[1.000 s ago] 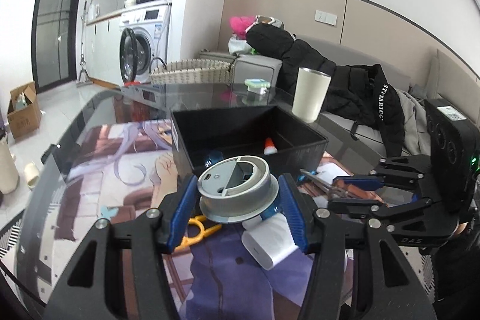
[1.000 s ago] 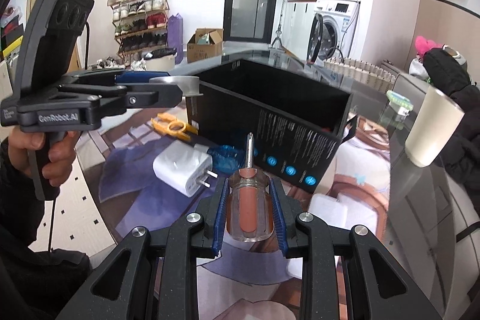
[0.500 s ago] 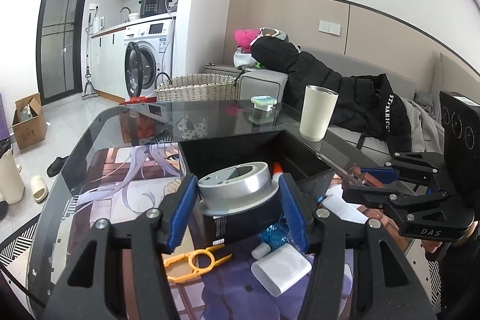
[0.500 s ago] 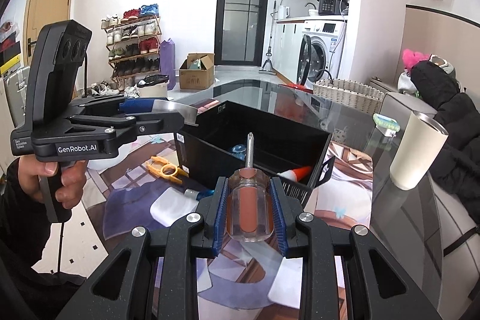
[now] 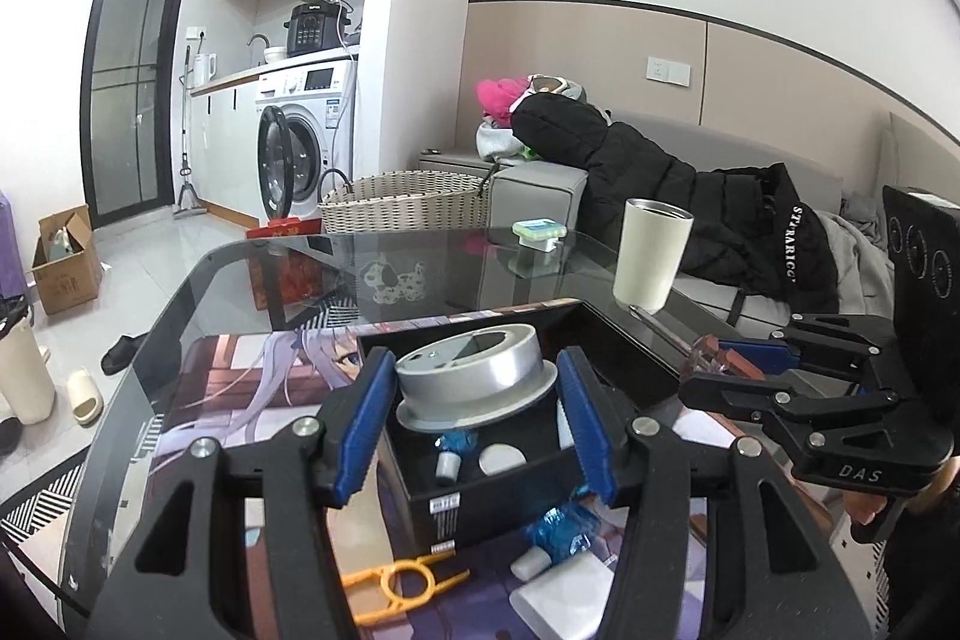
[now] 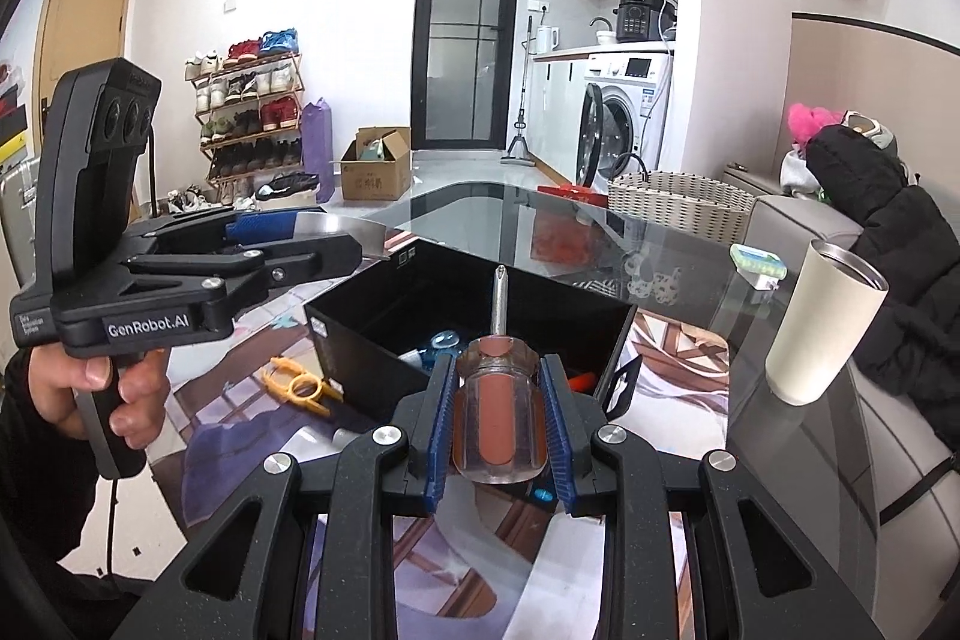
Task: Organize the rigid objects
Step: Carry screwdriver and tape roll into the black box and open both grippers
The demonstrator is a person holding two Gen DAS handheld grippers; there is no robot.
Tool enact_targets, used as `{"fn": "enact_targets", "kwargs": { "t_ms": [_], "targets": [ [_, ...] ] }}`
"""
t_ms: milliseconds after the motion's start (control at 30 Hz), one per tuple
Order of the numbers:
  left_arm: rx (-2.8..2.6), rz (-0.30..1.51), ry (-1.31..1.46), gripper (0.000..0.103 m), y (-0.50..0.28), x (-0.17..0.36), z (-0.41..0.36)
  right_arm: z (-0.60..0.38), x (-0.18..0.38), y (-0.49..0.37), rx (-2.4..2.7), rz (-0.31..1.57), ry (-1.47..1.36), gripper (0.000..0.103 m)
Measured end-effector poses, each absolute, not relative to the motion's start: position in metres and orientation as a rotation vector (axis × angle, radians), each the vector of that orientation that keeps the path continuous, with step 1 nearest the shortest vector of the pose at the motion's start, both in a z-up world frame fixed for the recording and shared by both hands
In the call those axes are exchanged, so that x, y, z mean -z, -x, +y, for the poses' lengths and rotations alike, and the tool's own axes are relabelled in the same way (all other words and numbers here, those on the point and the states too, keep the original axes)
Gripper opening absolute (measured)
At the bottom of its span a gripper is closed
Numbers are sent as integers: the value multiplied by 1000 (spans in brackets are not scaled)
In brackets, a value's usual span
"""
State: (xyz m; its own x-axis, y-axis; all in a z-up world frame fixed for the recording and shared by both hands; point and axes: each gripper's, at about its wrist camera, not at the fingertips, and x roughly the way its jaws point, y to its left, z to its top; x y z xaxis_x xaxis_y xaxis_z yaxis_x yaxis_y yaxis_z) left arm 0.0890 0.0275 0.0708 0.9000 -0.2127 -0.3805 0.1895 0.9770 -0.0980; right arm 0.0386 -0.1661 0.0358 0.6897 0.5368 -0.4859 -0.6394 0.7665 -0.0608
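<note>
Left wrist view: left hand-held gripper (image 5: 477, 415) pinches a round silver device (image 5: 474, 376) by its sides, blue pads (image 5: 366, 424) pressed flat against the flange. Device sits level between the pads, face up. Directly beneath and just ahead of the fingertips lies the open black box (image 5: 606, 340), already holding a few small items — a blue-wrapped piece and white caps visible on its floor.

Right wrist view: right hand-held gripper (image 6: 498, 424) is clamped on the clear orange handle of a screwdriver (image 6: 498, 400), shaft pointing forward and slightly up, tip over the box interior. Box mouth lies ahead of and below these fingertips too.

Judgement: step in hand is carrying both items over the box for release. To do it well:
- Bring each load low inside the walls before letting go; the silver device looks heavy and smooth, likely to bounce or roll on edge if released high.
- Keep the device level so it lands flat, clear of the items on the box floor.
- Tilt the screwdriver shaft down, lay it along a wall; round handle may roll.
- Both hand-held grippers crowd one opening; release one at a time to avoid a knock.

Beyond the box, on the desk (image 5: 456, 274): white tumbler (image 5: 651, 253) ahead and right of the left hand-held gripper, well apart. Nearer than the box: yellow plastic tool (image 5: 402, 580), white charger (image 5: 564, 604), not yet stowed.
</note>
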Motion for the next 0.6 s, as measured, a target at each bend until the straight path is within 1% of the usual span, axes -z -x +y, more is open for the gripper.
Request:
{"fn": "enact_targets", "kwargs": {
  "t_ms": [600],
  "targets": [
    [177,445,40,55,-134,-60,24,-150,-33,-78,-659,500,230,27]
  ]
}}
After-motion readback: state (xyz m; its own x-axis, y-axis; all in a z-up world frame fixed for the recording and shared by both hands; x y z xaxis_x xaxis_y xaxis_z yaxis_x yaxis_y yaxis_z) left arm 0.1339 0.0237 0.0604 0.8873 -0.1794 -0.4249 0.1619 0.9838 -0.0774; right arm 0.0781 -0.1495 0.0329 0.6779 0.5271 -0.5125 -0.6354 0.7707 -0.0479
